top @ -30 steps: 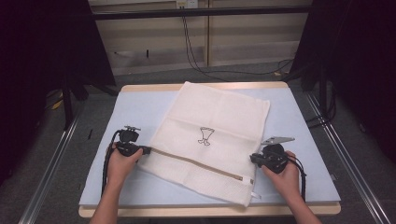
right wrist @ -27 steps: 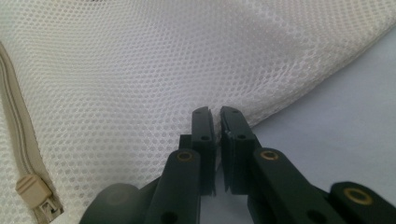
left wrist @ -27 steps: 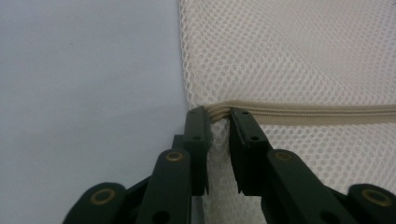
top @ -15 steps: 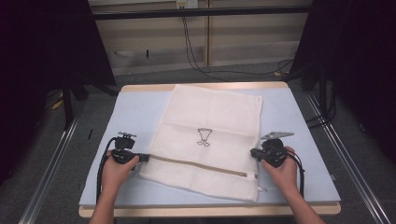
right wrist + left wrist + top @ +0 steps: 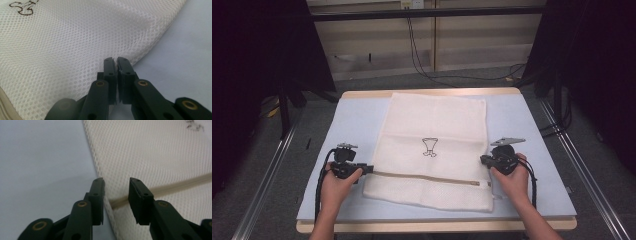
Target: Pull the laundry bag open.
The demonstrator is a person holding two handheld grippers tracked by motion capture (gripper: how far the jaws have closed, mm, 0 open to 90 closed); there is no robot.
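A white mesh laundry bag (image 5: 437,125) lies flat and square on the light blue table (image 5: 357,120), with a tan zipper (image 5: 432,177) across its near part and a small dark drawing (image 5: 430,146) in its middle. My left gripper (image 5: 368,170) is at the bag's left edge by the zipper's end. In the left gripper view its jaws (image 5: 116,182) stand apart over the bag's edge (image 5: 155,152) and have just been opening; the pads do not press the cloth. My right gripper (image 5: 484,160) is at the right edge, its jaws (image 5: 115,60) shut on the mesh (image 5: 75,37).
Bare table surface lies left and right of the bag. A wooden rim (image 5: 432,92) runs along the table's far side. Metal rails (image 5: 267,175) flank the table, and cables (image 5: 422,55) hang at the back wall.
The bag has swung from slanted to square with the table. Both hands shifted slightly with it. The left jaws have parted from the bag's edge.
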